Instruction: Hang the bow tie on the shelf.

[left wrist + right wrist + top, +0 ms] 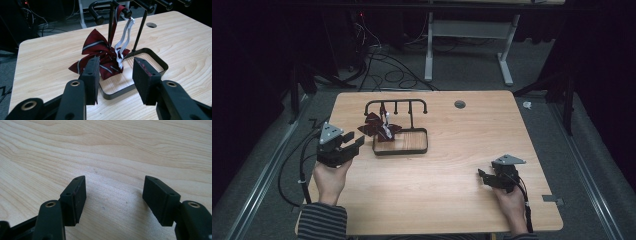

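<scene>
Wooden table (pixel 452 175) carries a black rack (pixel 401 141) far left of centre. A maroon striped bow tie (pixel 379 126) hangs from its hook by a white strap, wings spread left-right. Left gripper (pixel 351 145), near it, gapes empty; right gripper (pixel 482 176), well apart, likewise.

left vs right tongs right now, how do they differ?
The left tongs point at the bow tie hanging on the rack, close to it; the right tongs face bare table, far from the rack. The left sits at the table's left edge, the right near its front right. Both are open and empty.
</scene>
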